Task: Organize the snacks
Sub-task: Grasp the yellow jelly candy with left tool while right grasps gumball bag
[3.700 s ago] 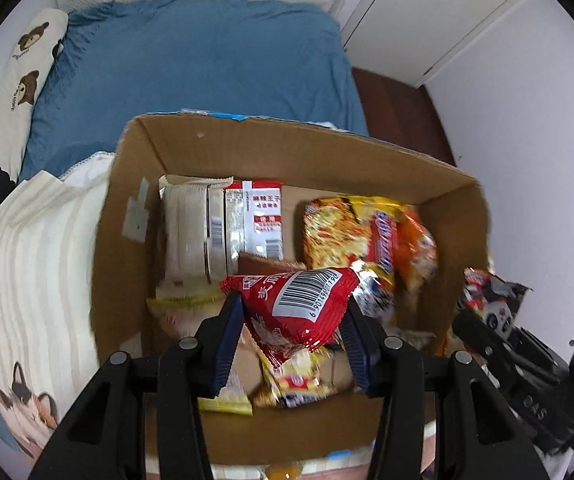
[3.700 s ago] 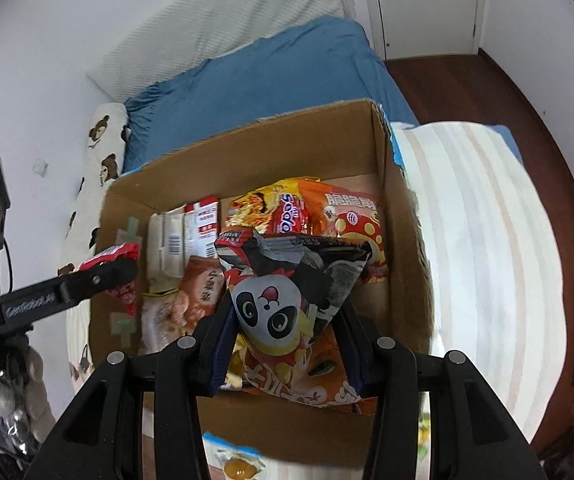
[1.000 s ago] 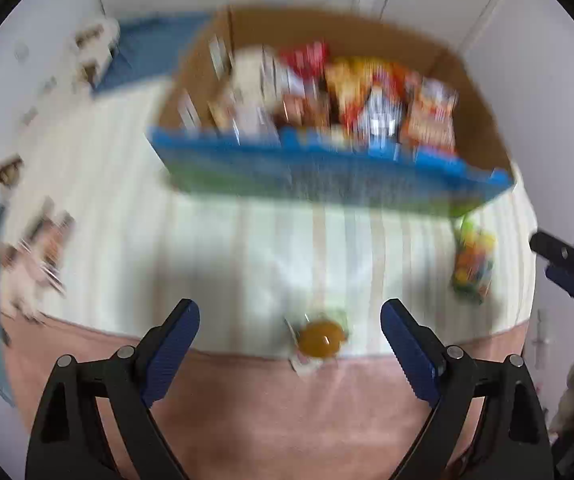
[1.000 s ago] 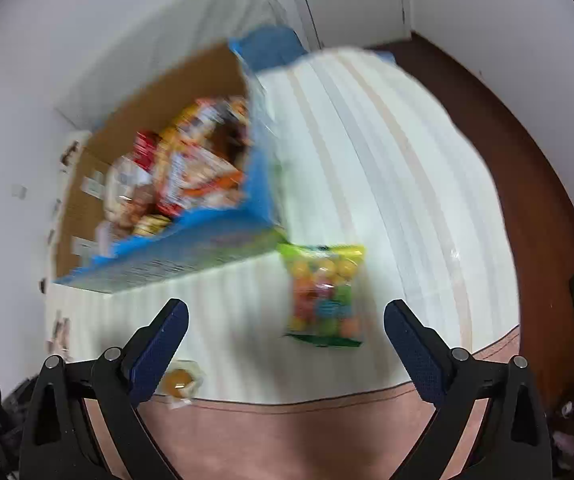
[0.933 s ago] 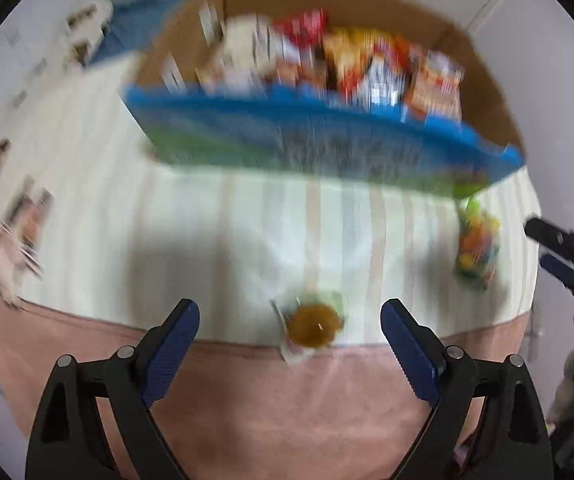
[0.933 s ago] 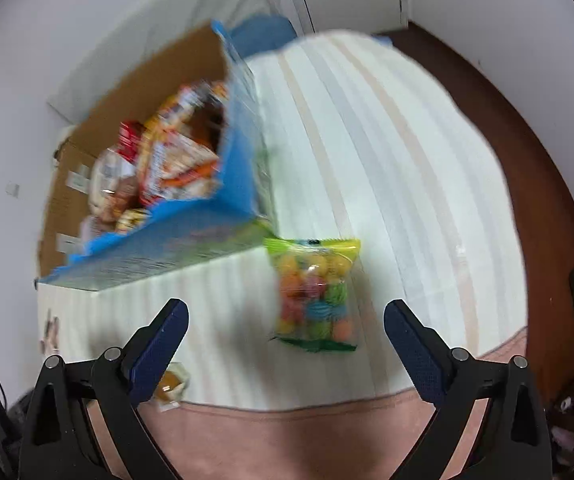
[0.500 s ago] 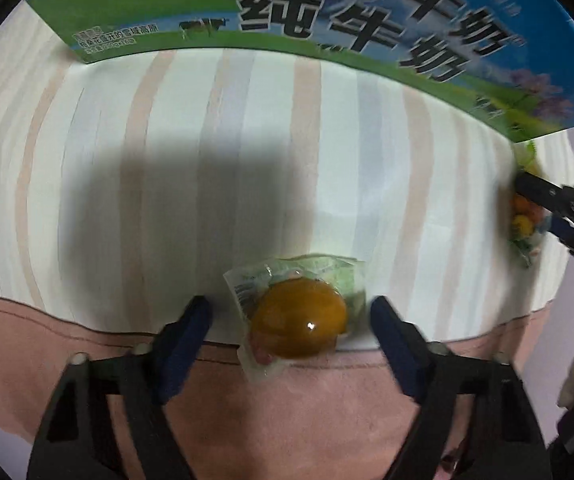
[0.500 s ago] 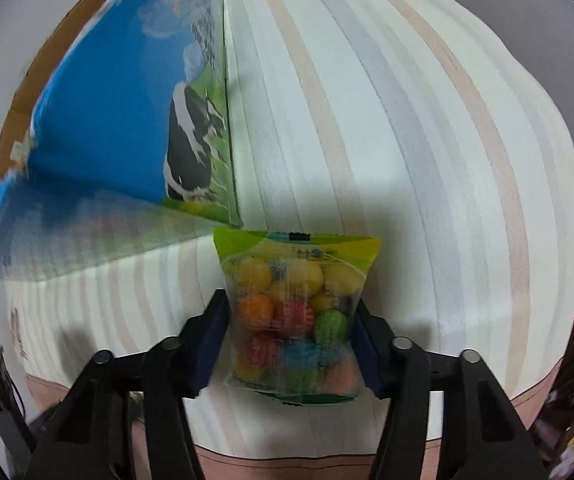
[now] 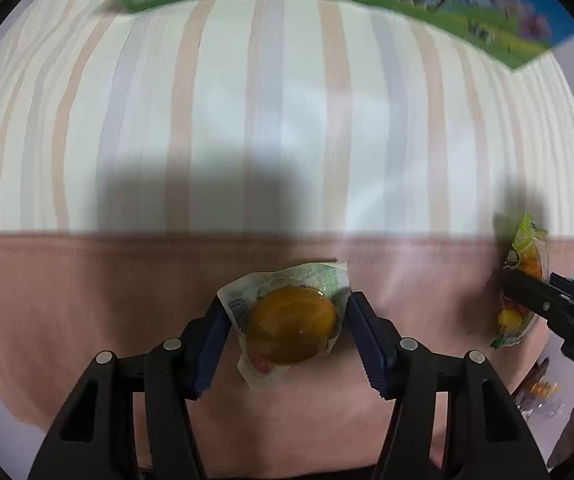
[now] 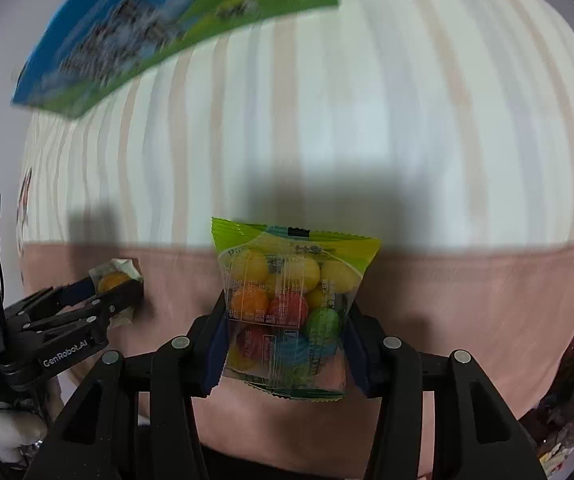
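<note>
My left gripper (image 9: pixel 285 326) has just been closing, and its blue pads now press on both sides of the jelly cup packet (image 9: pixel 290 322), an orange dome in a crinkled clear wrapper, which sits over the pink sheet (image 9: pixel 87 300) on the near part of the bed. My right gripper (image 10: pixel 285 338) has also just been closing; its pads pinch the lower sides of the candy bag (image 10: pixel 293 304), a clear pouch with a lime-green top seam, filled with yellow, orange, red, green and blue balls. That bag is to the right of the jelly packet, also over the pink band. Beyond both lies the striped cream blanket (image 9: pixel 287 120). At the far edge stands the blue-and-green carton (image 10: pixel 159 28), blurred; only its printed outer wall shows, so I cannot tell what it contains.
</note>
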`<state>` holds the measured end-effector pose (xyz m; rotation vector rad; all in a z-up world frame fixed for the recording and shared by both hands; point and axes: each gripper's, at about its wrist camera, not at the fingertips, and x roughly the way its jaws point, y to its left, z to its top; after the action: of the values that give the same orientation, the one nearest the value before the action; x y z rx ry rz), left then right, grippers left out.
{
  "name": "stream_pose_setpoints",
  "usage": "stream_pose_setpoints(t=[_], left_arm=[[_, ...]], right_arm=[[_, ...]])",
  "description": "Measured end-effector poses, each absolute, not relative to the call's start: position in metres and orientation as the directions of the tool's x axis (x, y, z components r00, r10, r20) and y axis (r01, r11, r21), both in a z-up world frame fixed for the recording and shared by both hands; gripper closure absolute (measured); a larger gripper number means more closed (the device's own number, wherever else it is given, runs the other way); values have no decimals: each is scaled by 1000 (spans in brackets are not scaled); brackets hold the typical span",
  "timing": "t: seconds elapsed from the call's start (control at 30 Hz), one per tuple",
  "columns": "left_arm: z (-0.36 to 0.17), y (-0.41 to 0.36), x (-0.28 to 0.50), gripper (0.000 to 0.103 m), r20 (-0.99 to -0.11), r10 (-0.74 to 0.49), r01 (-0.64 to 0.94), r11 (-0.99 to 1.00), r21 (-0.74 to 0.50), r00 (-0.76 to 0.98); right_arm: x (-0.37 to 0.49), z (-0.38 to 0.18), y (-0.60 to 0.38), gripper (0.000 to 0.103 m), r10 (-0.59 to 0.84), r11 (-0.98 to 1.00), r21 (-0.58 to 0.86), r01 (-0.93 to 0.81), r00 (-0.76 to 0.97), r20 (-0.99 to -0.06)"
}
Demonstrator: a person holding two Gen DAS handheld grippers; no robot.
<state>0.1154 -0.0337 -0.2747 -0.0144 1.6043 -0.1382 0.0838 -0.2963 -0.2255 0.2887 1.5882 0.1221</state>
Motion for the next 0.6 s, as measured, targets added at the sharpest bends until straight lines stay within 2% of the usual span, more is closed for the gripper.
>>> stream_pose_setpoints(t=[0.2, 0.4, 0.6], left_arm=[[-282, -36, 94, 46, -996, -79, 80, 993, -82, -40], [-291, -30, 105, 42, -994, -96, 63, 993, -99, -54], [-296, -24, 109, 44, -996, -78, 64, 995, -81, -48]], right_arm=[[64, -237, -281, 49, 239, 965, 234, 118, -28, -971], [62, -248, -285, 45, 242, 959, 235, 156, -23, -970], [64, -259, -273, 43, 204, 968, 199, 152, -24, -979]])
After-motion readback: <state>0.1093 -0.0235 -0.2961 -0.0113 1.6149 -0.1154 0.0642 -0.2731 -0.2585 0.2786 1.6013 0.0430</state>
